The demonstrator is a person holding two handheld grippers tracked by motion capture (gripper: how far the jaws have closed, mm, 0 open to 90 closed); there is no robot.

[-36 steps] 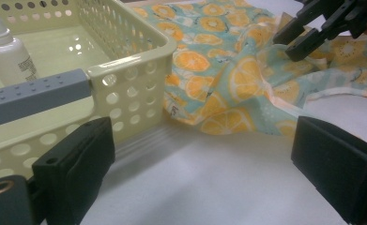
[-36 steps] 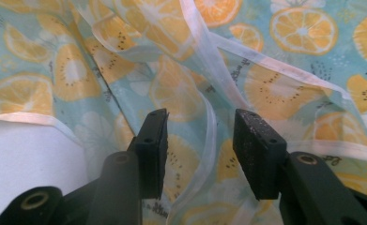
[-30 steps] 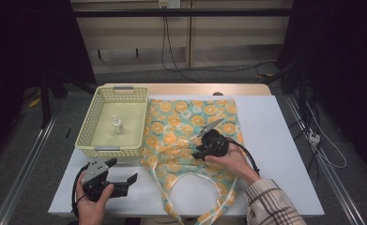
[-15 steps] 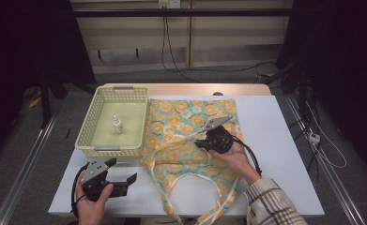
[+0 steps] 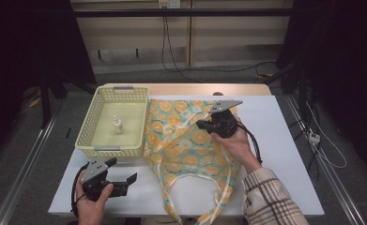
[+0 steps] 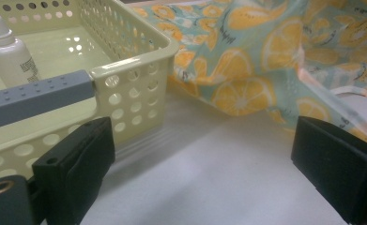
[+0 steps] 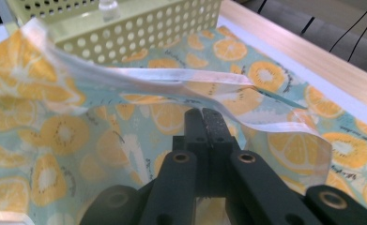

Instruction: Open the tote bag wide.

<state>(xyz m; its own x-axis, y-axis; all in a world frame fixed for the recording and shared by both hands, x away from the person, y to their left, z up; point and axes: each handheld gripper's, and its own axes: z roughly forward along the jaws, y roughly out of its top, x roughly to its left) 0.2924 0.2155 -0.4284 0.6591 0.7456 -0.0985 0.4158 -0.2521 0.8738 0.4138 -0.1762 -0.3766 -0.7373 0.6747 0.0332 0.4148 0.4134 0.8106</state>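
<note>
Right gripper view: the right gripper (image 7: 204, 117) is clamped on the white-edged strap (image 7: 181, 84) of the teal cloth bag printed with orange slices (image 5: 186, 140), at table centre. At nine o'clock, the left gripper (image 6: 200, 159) stands wide open, holding nothing, beside the pale yellow perforated plastic basket (image 5: 93, 140).

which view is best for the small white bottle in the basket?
Left gripper view: the small white bottle stands upright and close up inside the basket, label print visible. The high view shows all of it but tiny. The right gripper view catches just its top above the basket wall.
</note>
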